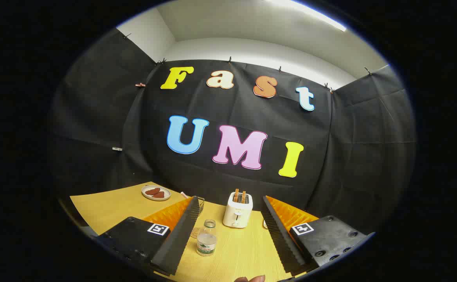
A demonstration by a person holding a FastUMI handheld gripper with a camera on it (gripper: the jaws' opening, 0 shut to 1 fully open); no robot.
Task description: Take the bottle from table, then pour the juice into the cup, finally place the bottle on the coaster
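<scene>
Bottle (206, 239) stands upright mid-desk (107, 209), uncapped, between the wide-spread fingers, nearer the left one, untouched. Toaster (237, 211) sits beyond it by the desk's far edge, plate (156, 192) at the far left corner. Gripper (228, 241) hovers above the desk, tilted slightly.

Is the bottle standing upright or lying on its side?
Upright. The bottle stands on the table with its neck pointing up, between the open gripper fingers, which do not touch it.
</scene>
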